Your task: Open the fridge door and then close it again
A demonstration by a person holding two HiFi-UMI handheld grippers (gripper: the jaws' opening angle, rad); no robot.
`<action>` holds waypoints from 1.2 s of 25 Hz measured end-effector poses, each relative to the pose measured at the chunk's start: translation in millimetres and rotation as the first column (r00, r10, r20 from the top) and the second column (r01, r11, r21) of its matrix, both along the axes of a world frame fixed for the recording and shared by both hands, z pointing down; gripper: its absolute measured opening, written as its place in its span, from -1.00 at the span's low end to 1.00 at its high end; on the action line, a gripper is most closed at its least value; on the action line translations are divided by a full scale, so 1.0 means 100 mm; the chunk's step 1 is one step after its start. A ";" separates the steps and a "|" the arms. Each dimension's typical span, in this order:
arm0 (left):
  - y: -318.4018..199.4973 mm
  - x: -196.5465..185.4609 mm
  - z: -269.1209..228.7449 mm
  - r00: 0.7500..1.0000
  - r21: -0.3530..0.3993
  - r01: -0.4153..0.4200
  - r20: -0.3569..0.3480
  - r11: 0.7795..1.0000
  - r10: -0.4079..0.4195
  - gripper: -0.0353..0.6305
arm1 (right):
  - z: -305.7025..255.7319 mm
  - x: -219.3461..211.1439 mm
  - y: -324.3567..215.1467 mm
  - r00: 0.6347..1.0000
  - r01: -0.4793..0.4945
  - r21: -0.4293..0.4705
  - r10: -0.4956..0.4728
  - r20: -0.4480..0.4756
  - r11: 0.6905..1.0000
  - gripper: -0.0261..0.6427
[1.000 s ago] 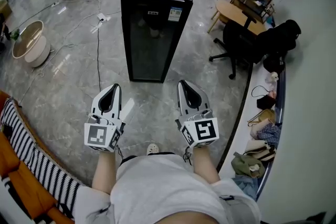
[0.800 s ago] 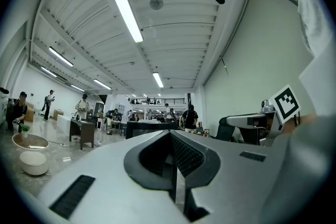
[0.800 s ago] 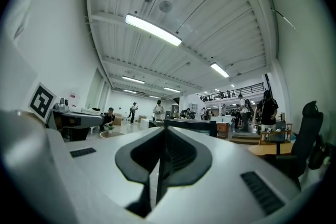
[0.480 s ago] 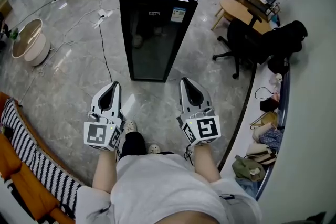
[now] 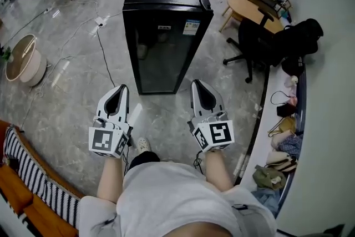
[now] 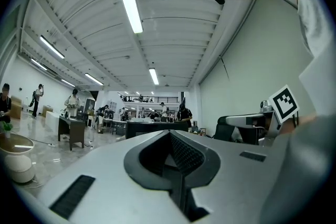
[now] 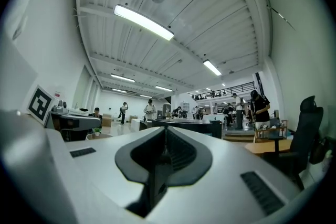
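Note:
A black fridge (image 5: 163, 30) with a dark glass door stands on the grey stone floor ahead, its door closed. I hold both grippers side by side in front of the body, pointing at the fridge and well short of it. In the head view my left gripper (image 5: 121, 87) has its jaws together with nothing in them, and my right gripper (image 5: 198, 83) is shut and empty as well. The fridge top shows as a dark bar beyond the shut left gripper (image 6: 169, 132) and the shut right gripper (image 7: 164, 128) in the two gripper views.
A black office chair (image 5: 252, 44) and a round wooden table (image 5: 247, 11) stand right of the fridge. Bags and clothes (image 5: 280, 141) line the right wall. A cable (image 5: 104, 58) runs over the floor at left, near a round white tub (image 5: 22, 61). A striped sofa (image 5: 28, 180) is at lower left.
The person has walked towards the fridge, which now sits closer and more centred. Both grippers keep the same pose, shut and empty.

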State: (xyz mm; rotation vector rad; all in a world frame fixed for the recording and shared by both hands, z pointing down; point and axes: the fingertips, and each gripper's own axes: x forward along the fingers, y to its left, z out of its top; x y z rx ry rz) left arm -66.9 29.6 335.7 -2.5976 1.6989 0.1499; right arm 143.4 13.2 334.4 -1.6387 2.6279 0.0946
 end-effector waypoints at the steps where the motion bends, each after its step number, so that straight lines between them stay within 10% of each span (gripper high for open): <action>1: -0.08 -0.05 0.00 1.000 0.005 -0.008 0.003 1.000 0.008 -0.85 | 0.00 -0.04 -0.07 1.000 -0.008 0.000 0.008 0.001 1.000 -0.85; 30: -1.66 -0.65 0.52 0.995 -0.116 -0.103 0.005 0.988 0.104 -0.85 | 0.41 -0.54 -1.44 0.991 -0.125 -0.103 0.121 -0.049 0.987 -0.85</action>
